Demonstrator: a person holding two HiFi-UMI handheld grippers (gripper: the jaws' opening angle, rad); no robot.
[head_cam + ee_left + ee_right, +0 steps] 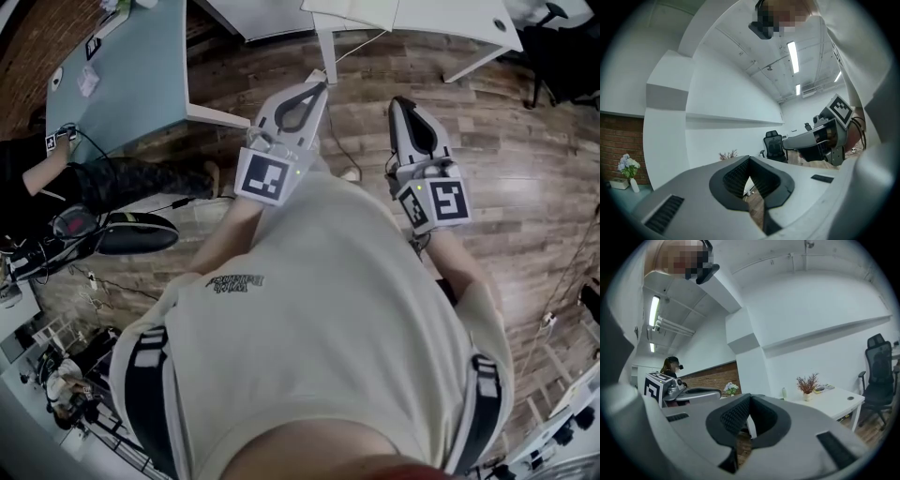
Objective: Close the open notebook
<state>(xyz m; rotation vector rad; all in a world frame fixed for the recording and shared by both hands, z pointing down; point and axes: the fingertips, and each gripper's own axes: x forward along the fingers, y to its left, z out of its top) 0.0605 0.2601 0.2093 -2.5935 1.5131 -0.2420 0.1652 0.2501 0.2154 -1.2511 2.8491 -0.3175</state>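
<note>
No notebook shows in any view. In the head view my left gripper [320, 86] and right gripper [399, 100] are held side by side in front of the person's pale shirt, pointing level over a wooden floor [525, 159]. Both have their jaws together with nothing between them. The left gripper view shows its own jaws [750, 158] meeting at the tip, with the right gripper [787, 142] off to the right. The right gripper view shows its jaws [750, 395] closed and the left gripper [717, 391] at the left.
A teal table [141, 66] stands at the upper left and a white table [422, 19] at the top. Another person [94, 183] sits at the left. A white desk [834, 404] carries a dried plant [806, 383], beside an office chair [880, 371].
</note>
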